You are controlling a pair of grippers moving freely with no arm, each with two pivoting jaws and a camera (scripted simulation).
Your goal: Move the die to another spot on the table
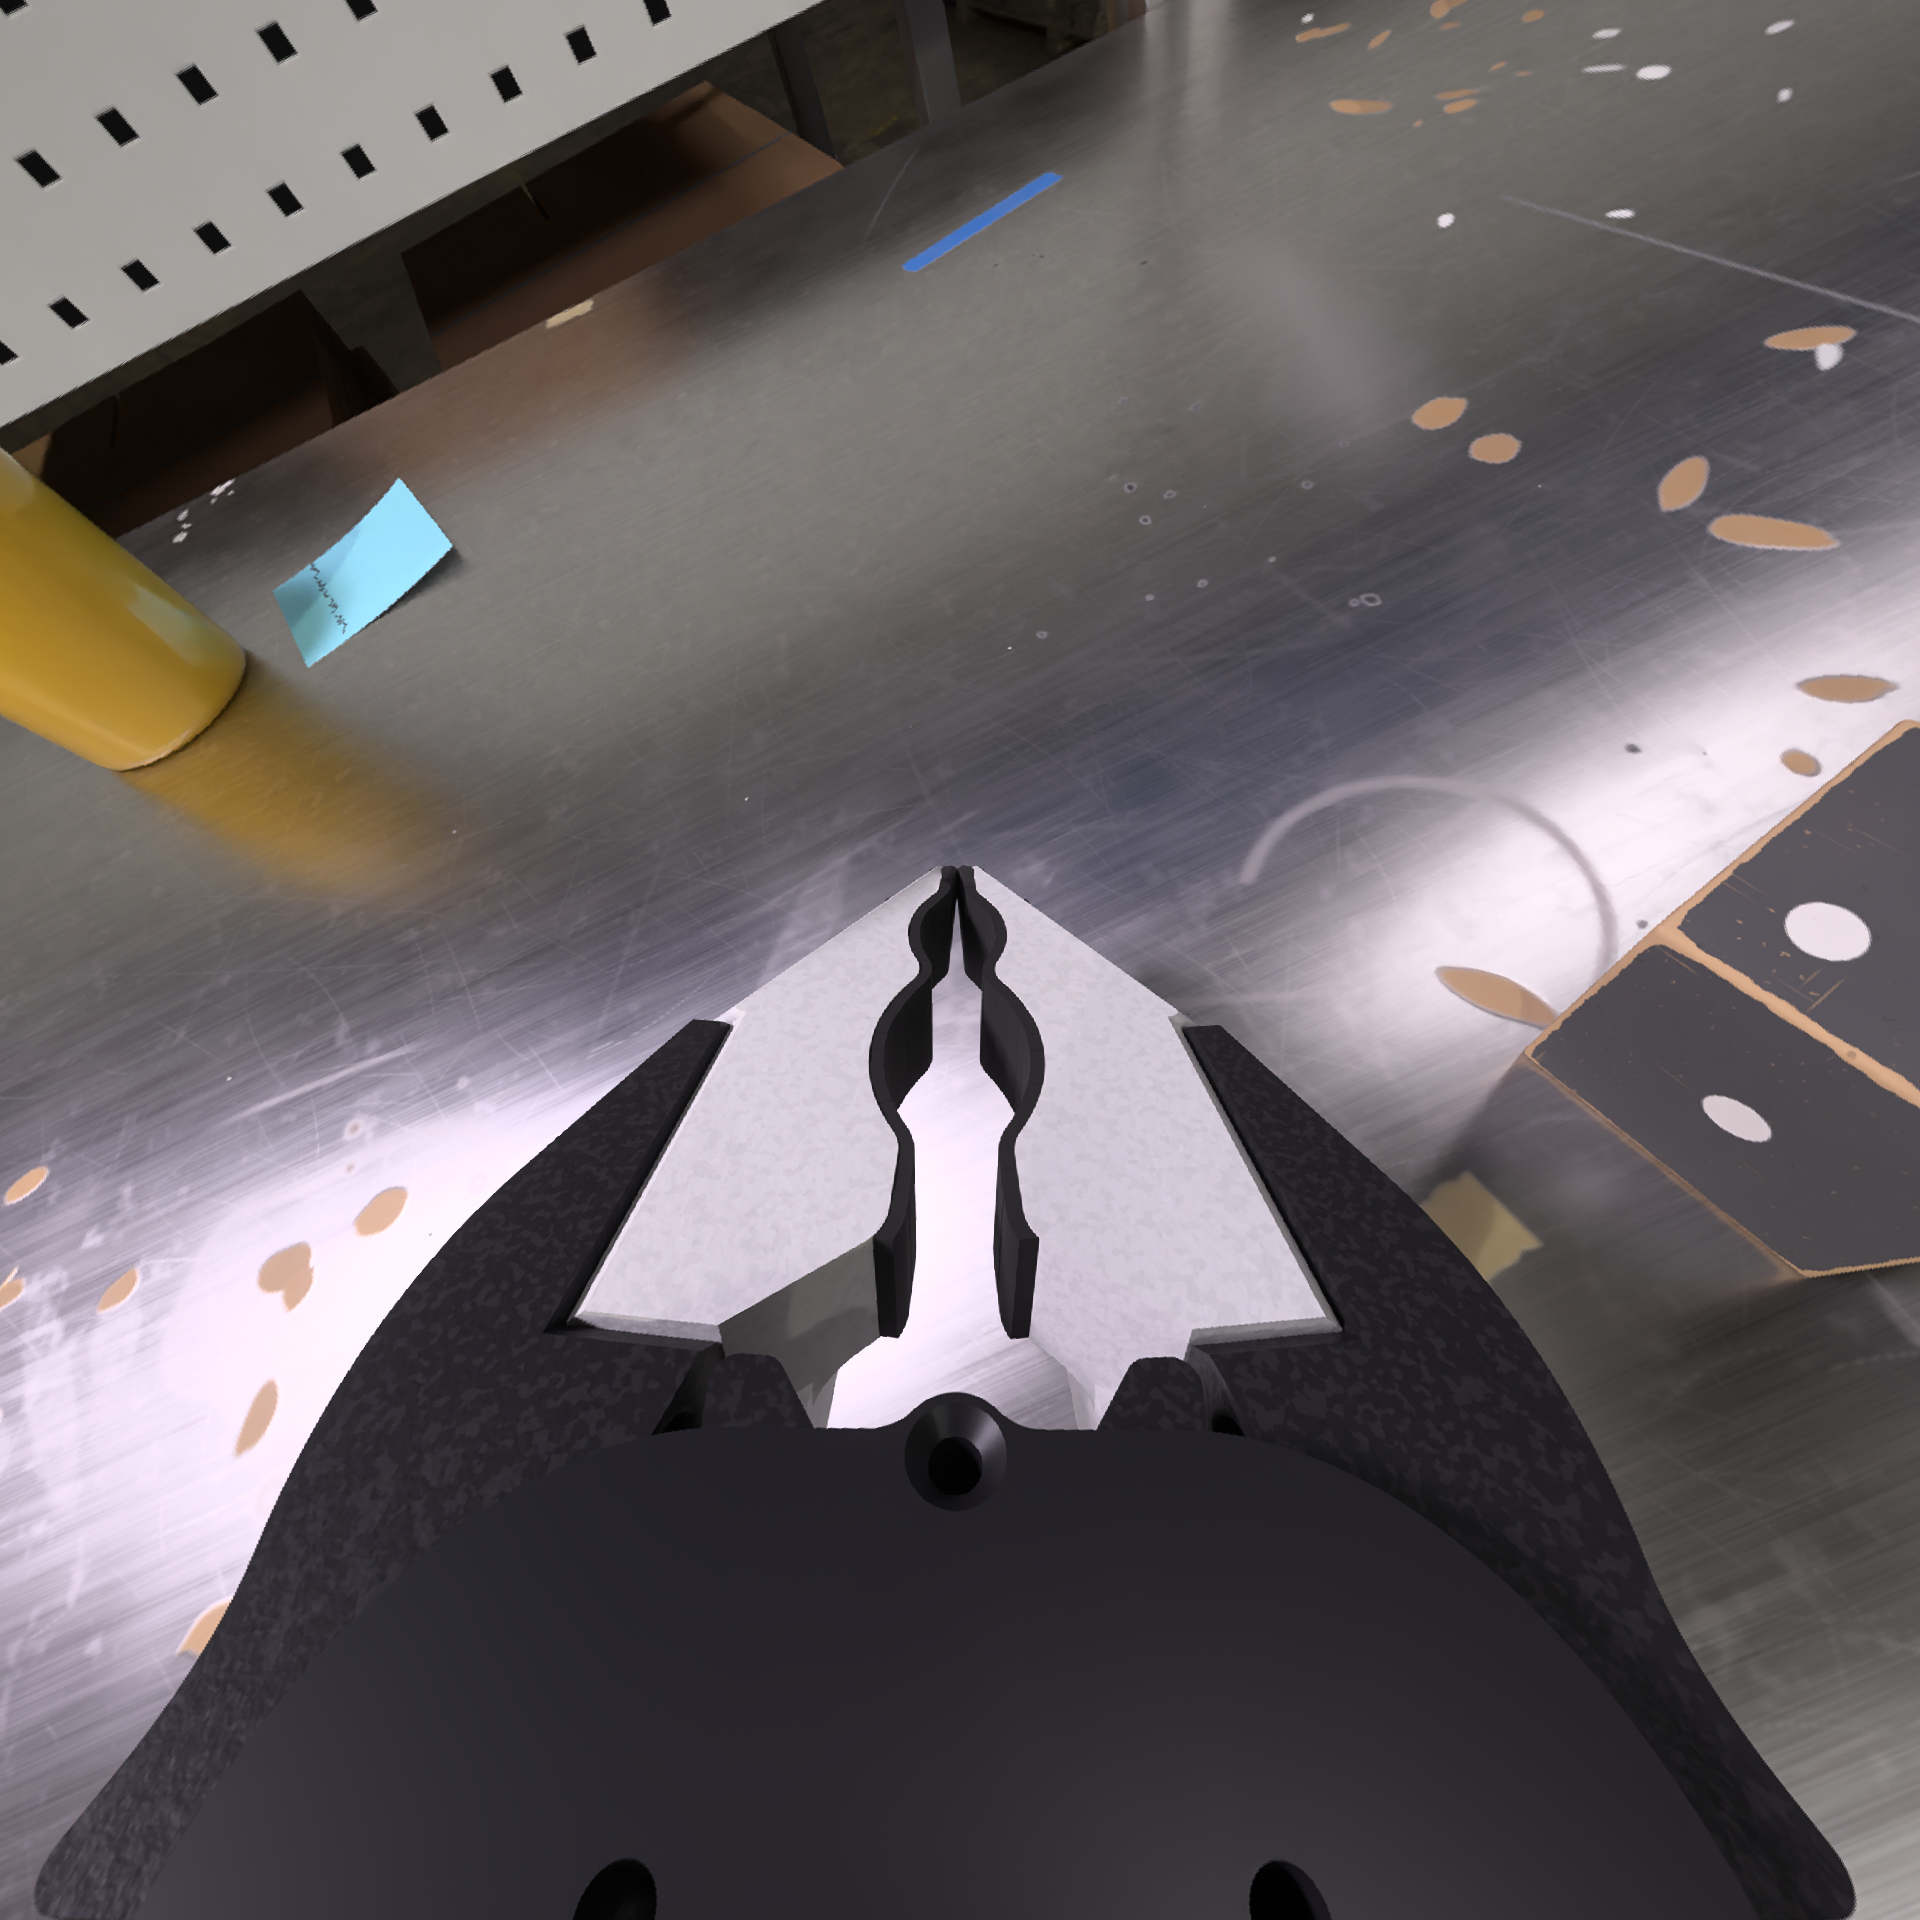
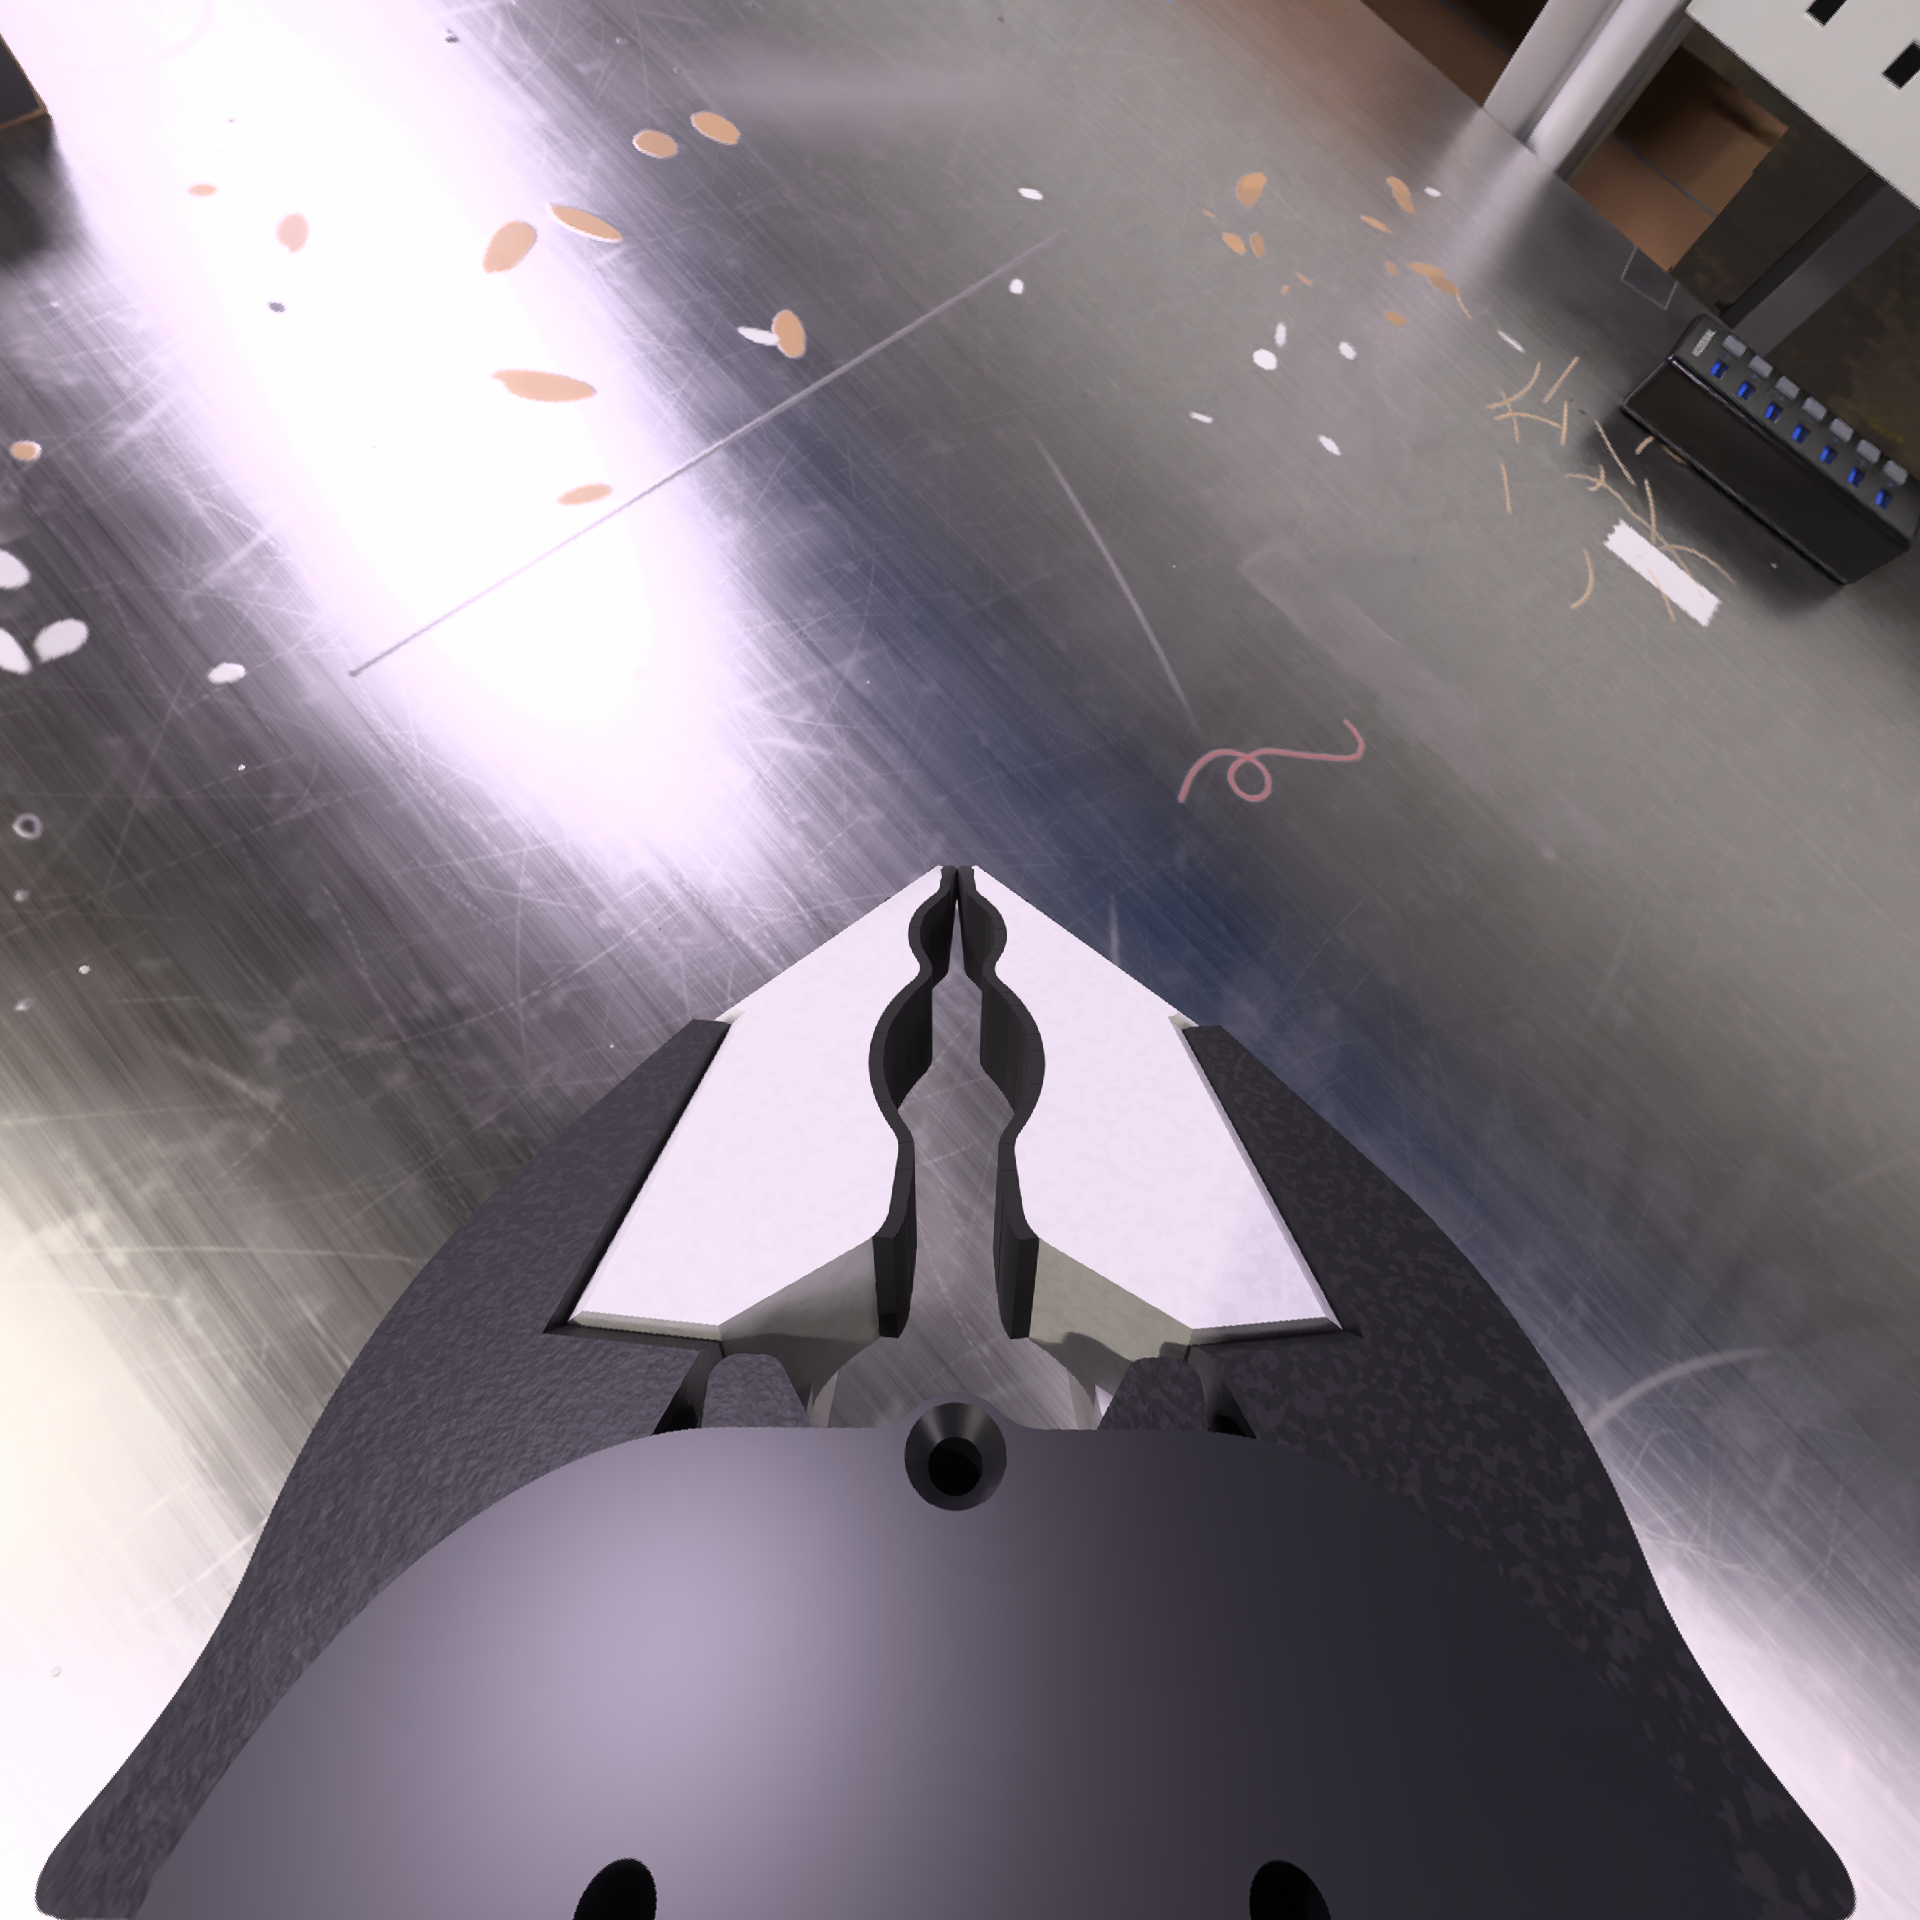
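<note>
The die (image 1: 1756, 1049) is a large black cube with white pips and worn tan edges. It sits on the scratched metal table (image 1: 935, 623) at the right edge of the left wrist view, partly cut off by the frame. My left gripper (image 1: 957, 873) is shut and empty, above the table, with the die off to its right. My right gripper (image 2: 957, 873) is shut and empty over bare metal. The die is not clearly in the right wrist view; only a dark corner shows at its top left edge.
A yellow cup (image 1: 99, 644) stands at the left, with a light blue paper note (image 1: 364, 571) beside it. A grey perforated panel (image 1: 312, 156) rises behind the table. A black hub with blue ports (image 2: 1787, 457) lies at the far right of the right wrist view.
</note>
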